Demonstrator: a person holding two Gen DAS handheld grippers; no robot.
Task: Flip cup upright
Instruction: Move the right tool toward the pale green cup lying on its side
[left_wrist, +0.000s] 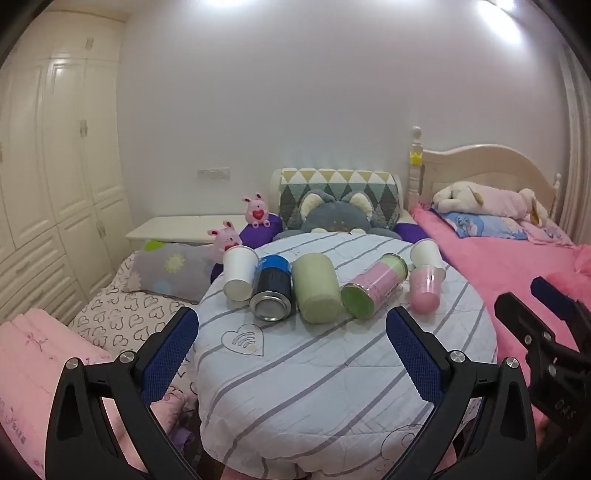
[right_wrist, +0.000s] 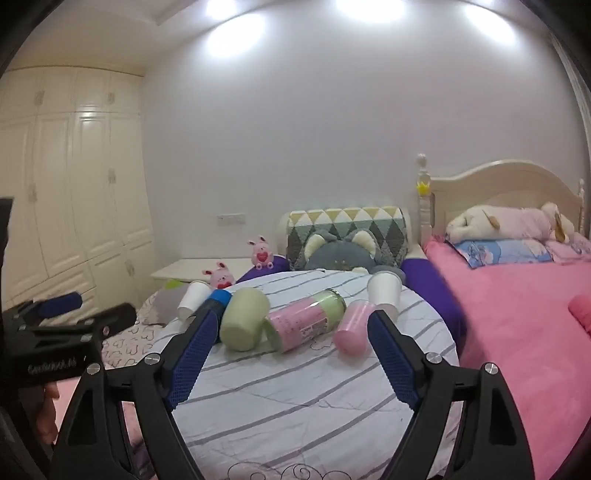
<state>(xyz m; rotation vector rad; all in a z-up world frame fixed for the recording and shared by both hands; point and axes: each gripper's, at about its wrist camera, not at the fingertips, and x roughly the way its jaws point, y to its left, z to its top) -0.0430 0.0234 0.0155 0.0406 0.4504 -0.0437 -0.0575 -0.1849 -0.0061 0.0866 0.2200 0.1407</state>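
Pale green cup (left_wrist: 318, 290) lies on its side on the striped round bench (left_wrist: 332, 369), ahead of the left claw (left_wrist: 291, 328); pink cup (right_wrist: 354, 327) lies just ahead of the right claw (right_wrist: 293, 328). Both claws released, holding nothing.

Round table (left_wrist: 332, 369) draped in striped cloth
Six containers lie tipped across it: white cup (left_wrist: 238, 273), blue can (left_wrist: 271, 290), green cup (left_wrist: 317, 290), pink-green can (left_wrist: 373, 291), pink cup (left_wrist: 425, 291), second white cup (left_wrist: 426, 253)
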